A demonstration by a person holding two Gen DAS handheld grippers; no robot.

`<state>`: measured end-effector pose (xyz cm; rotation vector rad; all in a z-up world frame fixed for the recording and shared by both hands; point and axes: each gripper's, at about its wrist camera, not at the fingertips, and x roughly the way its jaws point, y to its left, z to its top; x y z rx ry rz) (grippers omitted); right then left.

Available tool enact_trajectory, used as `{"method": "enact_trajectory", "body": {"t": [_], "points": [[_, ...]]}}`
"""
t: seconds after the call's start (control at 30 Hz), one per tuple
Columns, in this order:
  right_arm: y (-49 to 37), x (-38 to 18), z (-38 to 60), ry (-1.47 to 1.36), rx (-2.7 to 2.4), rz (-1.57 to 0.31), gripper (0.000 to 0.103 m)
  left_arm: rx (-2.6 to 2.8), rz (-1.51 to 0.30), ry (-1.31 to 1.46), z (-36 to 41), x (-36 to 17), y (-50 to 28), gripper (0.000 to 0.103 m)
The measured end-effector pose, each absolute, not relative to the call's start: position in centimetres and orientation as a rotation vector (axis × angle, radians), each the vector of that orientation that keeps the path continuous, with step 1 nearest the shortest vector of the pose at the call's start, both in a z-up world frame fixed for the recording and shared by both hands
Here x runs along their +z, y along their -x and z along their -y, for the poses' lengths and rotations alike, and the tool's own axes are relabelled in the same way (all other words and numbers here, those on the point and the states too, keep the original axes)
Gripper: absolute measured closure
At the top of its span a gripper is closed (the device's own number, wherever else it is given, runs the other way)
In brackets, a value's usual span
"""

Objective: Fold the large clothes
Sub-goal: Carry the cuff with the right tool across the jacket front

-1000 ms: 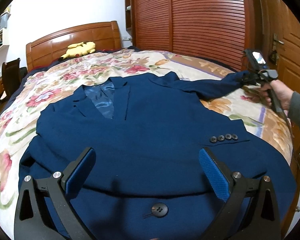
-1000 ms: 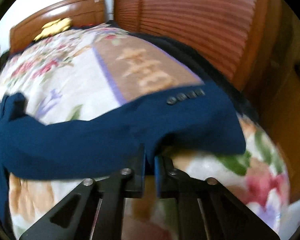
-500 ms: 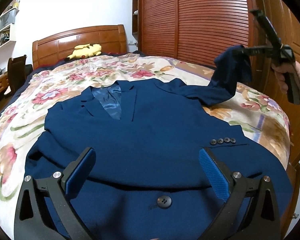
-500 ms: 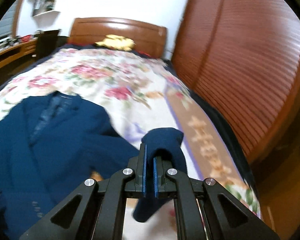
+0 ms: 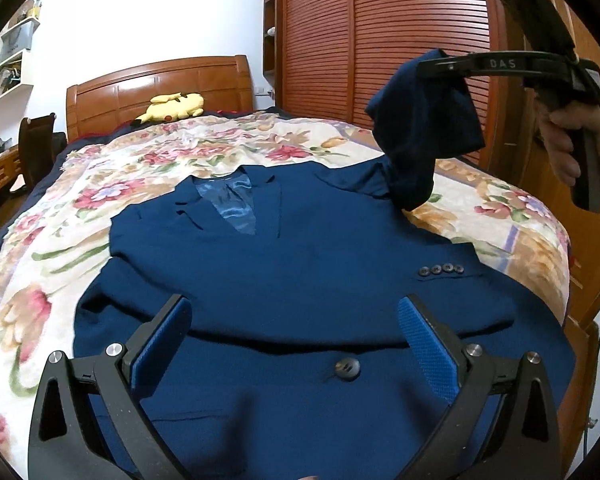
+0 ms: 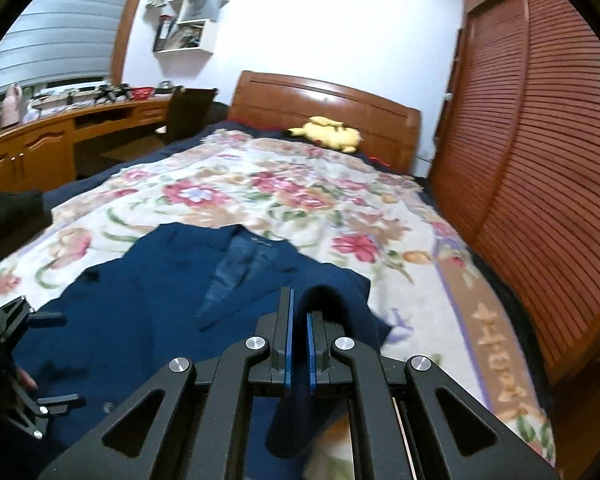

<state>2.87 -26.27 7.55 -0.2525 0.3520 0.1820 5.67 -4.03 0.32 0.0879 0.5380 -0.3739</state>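
Jacket [image 5: 300,280] lies face-up across the bed [image 5: 100,216]; we raise its sleeve [image 5: 424,128] in our right gripper [image 6: 298,344], jaws pinched on the cuff, presumably to fold it inward. Our left gripper [image 5: 296,344] hovers wide open over the hem (whose near edge is cut off).

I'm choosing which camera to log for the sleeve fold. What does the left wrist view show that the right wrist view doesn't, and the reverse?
Left wrist only: the right gripper from outside, shut on the lifted sleeve, the hand holding it, the sleeve buttons, and the open left gripper over the jacket hem.

Right wrist only: the desk, wall shelves and window blind.

Both: the blue jacket, floral bedspread, yellow plush toy, headboard and slatted wardrobe doors.
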Motion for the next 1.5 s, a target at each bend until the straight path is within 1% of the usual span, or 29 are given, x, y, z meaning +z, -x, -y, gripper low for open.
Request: {"method": "enact_trajectory", "body": {"t": [0.17, 0.33, 0.57, 0.7, 0.8, 0.87, 0.93, 1.0, 1.03, 1.13, 1.27, 1.5], "points": [[-3.0, 6.9, 25.7, 0.237, 0.242, -0.378, 0.098, -0.360, -0.539, -0.095, 2.9, 0.2, -5.2, 0.000], [-4.3, 6.1, 25.0, 0.217, 0.324, -0.450, 0.098, -0.342, -0.543, -0.081, 1.9, 0.2, -5.3, 0.000], [-6.9, 2.1, 25.0, 0.190, 0.363, -0.604, 0.098, -0.340, -0.540, -0.069, 1.2, 0.2, -5.1, 0.000], [-7.3, 0.5, 24.2, 0.197, 0.379, -0.659, 0.098, -0.335, -0.542, -0.073, 1.0, 0.2, -5.1, 0.000], [-7.1, 0.4, 23.9, 0.203, 0.386, -0.684, 0.091, -0.332, -0.542, -0.067, 0.9, 0.2, -5.1, 0.000], [-6.9, 0.7, 23.7, 0.206, 0.380, -0.686, 0.082, -0.331, -0.542, -0.066, 0.9, 0.2, -5.1, 0.000], [-6.6, 1.2, 23.5, 0.214, 0.381, -0.674, 0.065, -0.330, -0.541, -0.065, 0.8, 0.2, -5.2, 0.000], [-6.4, 1.6, 23.6, 0.215, 0.382, -0.654, 0.053, -0.328, -0.540, -0.063, 0.8, 0.2, -5.2, 0.000], [-6.2, 1.9, 23.7, 0.215, 0.379, -0.643, 0.052, -0.328, -0.540, -0.059, 0.8, 0.1, -5.2, 0.000], [-6.3, 2.9, 24.3, 0.223, 0.359, -0.612, 0.051, -0.328, -0.541, -0.052, 0.6, 0.0, -5.1, 0.000], [-7.6, 3.0, 25.8, 0.220, 0.285, -0.604, 0.051, -0.324, -0.542, -0.054, 0.5, -0.1, -5.0, 0.000], [-10.9, -1.0, 26.5, 0.159, 0.233, -0.693, 0.051, -0.318, -0.544, -0.050, 0.0, -0.4, -4.3, 0.000]]}}
